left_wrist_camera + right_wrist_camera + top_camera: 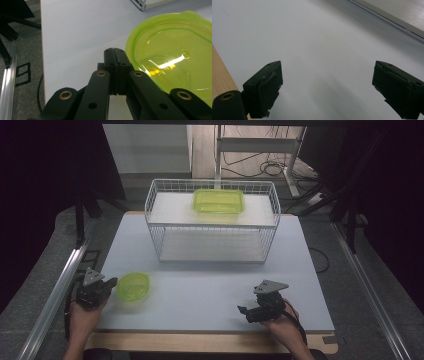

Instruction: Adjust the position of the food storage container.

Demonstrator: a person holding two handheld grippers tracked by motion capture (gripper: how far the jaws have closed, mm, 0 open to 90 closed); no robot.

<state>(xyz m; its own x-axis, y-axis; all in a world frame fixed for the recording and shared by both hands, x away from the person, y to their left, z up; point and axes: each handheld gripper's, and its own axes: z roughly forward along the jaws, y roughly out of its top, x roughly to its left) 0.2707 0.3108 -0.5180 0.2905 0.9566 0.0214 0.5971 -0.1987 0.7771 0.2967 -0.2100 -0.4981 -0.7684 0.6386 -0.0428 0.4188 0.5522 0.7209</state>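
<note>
A round, translucent green container (pixel 133 286) lies on the white table mat (pixel 210 290) at the front left. My left gripper (pixel 114 281) rests at its left edge. In the left gripper view the jaws (pixel 113 50) are pressed together with nothing between them, and the container's rim (pixel 170 50) runs just beside the right jaw. My right gripper (pixel 243 312) sits near the front edge at the right, held in a hand. Its jaws (pixel 327 67) stand wide apart over bare mat. A rectangular green container (pixel 218 201) lies on the upper shelf of a white wire rack (pixel 150 205).
The wire rack stands at the back middle of the mat, with a lower shelf (pixel 210 245) under the upper one. A wooden strip (pixel 200 341) borders the mat's front edge. A metal rail (pixel 55 295) runs along the left side; cables lie on the floor behind.
</note>
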